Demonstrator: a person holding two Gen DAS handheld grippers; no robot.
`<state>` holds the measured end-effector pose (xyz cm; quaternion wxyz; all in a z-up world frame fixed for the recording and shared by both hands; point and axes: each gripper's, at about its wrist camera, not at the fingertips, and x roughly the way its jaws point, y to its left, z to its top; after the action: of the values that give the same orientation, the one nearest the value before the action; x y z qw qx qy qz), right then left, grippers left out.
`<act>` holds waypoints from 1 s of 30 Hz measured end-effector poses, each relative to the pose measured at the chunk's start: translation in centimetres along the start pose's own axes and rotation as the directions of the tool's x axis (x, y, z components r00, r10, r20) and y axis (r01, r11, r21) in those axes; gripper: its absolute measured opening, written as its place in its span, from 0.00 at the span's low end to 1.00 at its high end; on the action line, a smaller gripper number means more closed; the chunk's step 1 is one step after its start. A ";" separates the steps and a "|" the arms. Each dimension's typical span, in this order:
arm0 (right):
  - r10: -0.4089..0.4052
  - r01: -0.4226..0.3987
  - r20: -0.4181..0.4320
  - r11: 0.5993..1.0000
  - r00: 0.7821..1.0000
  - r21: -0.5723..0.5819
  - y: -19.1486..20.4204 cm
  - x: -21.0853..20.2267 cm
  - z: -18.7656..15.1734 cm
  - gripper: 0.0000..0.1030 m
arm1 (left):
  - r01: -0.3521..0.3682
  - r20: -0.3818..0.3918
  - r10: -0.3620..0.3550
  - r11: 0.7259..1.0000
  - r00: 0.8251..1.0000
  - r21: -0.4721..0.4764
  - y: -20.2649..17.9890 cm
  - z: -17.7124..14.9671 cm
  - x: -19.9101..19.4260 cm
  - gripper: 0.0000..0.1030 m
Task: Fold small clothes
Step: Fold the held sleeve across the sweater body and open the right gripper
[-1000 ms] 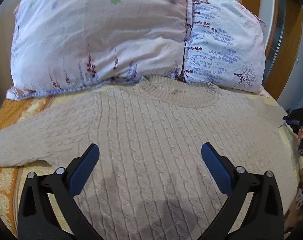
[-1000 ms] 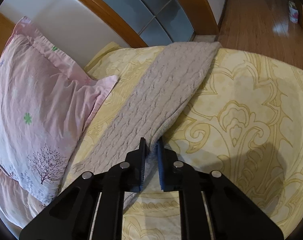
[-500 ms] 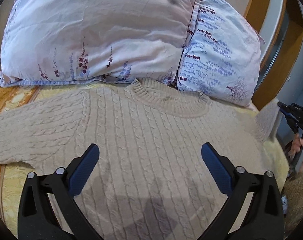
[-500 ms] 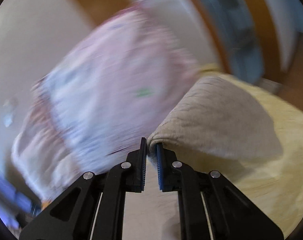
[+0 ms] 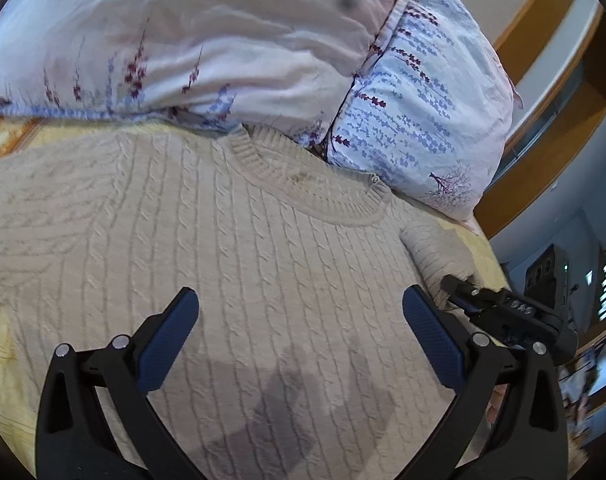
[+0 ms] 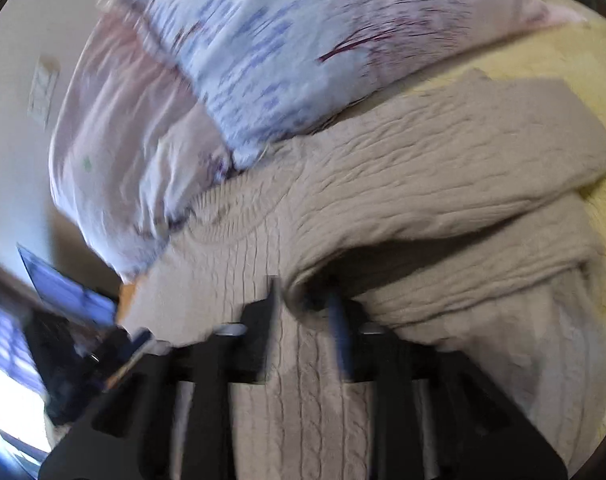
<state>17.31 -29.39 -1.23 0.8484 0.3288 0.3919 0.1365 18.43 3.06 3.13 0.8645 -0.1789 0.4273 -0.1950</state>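
Note:
A beige cable-knit sweater (image 5: 243,240) lies flat on the bed, its collar toward the pillows. My left gripper (image 5: 299,308) hovers open over the sweater's chest with nothing between its blue pads. The right sleeve (image 6: 443,184) is folded in across the sweater's body (image 6: 231,248). Its cuff end sits just ahead of my right gripper (image 6: 303,304). That gripper's jaws are opening and a gap shows between them. The blurred picture shows no pad pressing on the cuff. The right gripper's black frame (image 5: 503,312) shows beside the folded sleeve (image 5: 435,248) in the left wrist view.
Two flowered pillows, one pink (image 5: 183,40) and one pale blue (image 5: 423,100), lie against the collar. A yellow patterned sheet (image 6: 543,52) covers the bed. A wooden frame (image 5: 543,120) stands beyond the right bed edge. A dark screen (image 6: 63,292) is at the left.
My right gripper carried the sleeve from the outstretched side of the bed over onto the sweater's body, then its jaws parted. The left gripper's view rolled and shifted a little.

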 end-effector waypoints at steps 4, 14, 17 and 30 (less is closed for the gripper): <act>0.010 -0.024 0.086 0.987 0.996 0.157 -3.2 -2.3 1.5 0.60 | 0.022 -0.022 -0.023 1.000 1.000 -0.005 -0.2 0.2 0.5 0.98; -0.222 0.177 0.214 0.961 0.951 0.212 -4.5 -3.3 4.0 0.11 | 0.069 0.001 -0.069 0.994 0.998 -0.079 1.5 1.2 -0.4 0.98; -0.173 0.160 0.259 0.984 0.950 0.072 -0.5 -3.6 4.1 0.09 | 0.104 0.014 -0.104 0.988 0.995 -0.112 2.2 1.3 -0.8 0.98; 0.093 -0.117 -0.130 0.975 0.987 -0.187 10.0 5.1 -2.4 0.39 | 0.164 0.001 -0.172 0.942 0.985 -0.292 5.1 1.3 0.0 0.96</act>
<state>19.16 -18.33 1.32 0.8427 0.2557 0.4094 0.2384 20.42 7.59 1.43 0.8038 -0.3373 0.4449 -0.2053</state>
